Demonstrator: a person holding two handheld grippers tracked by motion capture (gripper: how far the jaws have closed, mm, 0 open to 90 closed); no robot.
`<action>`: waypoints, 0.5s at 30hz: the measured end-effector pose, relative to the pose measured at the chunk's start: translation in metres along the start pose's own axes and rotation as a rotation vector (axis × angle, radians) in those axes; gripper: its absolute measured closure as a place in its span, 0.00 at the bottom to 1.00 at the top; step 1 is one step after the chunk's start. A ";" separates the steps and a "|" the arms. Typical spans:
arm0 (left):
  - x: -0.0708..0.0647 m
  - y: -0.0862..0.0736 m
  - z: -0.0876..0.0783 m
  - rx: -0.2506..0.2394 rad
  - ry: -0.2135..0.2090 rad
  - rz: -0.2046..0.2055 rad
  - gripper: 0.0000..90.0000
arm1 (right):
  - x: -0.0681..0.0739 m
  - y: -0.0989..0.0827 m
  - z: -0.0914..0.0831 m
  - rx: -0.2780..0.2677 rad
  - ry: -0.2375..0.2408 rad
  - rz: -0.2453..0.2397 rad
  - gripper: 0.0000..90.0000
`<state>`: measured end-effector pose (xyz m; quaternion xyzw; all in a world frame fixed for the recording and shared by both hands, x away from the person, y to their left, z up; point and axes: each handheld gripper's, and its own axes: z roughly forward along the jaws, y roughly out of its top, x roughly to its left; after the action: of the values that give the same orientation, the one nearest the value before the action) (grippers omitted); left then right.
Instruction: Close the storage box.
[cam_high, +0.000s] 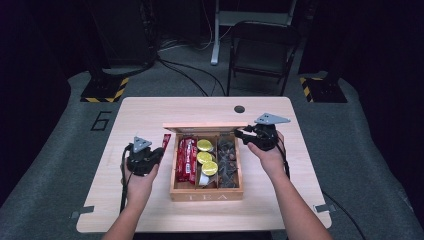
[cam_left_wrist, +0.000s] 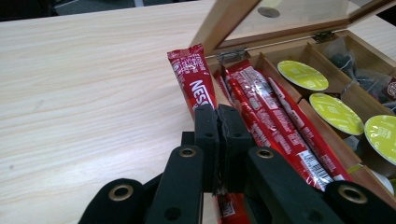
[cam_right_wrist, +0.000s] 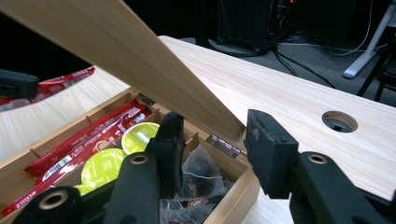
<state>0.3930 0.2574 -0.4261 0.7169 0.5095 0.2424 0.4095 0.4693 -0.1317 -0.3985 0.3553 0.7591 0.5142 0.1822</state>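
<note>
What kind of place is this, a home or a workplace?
Probably a lab or recording studio, not a home: dark surroundings, hazard-striped stand bases on grey carpet, loose floor cables, and a lone table with a folding chair.

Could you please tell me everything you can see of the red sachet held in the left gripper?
The red sachet is a long, narrow stick pack of glossy foil with white lettering and a crimped top end. The left gripper is shut on its lower part, so it points up and away, tilted, just outside the left wall of the wooden tea box. It hangs above the table, close to the box's raised lid. Similar red sachets lie in the box's left compartment.
</note>
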 end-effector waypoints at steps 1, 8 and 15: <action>0.003 0.000 -0.003 -0.002 0.009 0.008 0.97 | 0.000 0.000 0.000 0.001 0.000 0.000 0.64; 0.027 -0.010 -0.028 -0.020 0.038 -0.014 0.97 | 0.000 0.000 0.000 -0.002 -0.002 0.004 0.64; 0.038 -0.020 -0.038 -0.023 0.047 -0.025 0.97 | 0.001 -0.001 0.000 -0.003 -0.006 0.005 0.64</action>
<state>0.3673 0.3089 -0.4249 0.7000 0.5250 0.2597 0.4085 0.4683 -0.1311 -0.3991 0.3584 0.7569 0.5148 0.1835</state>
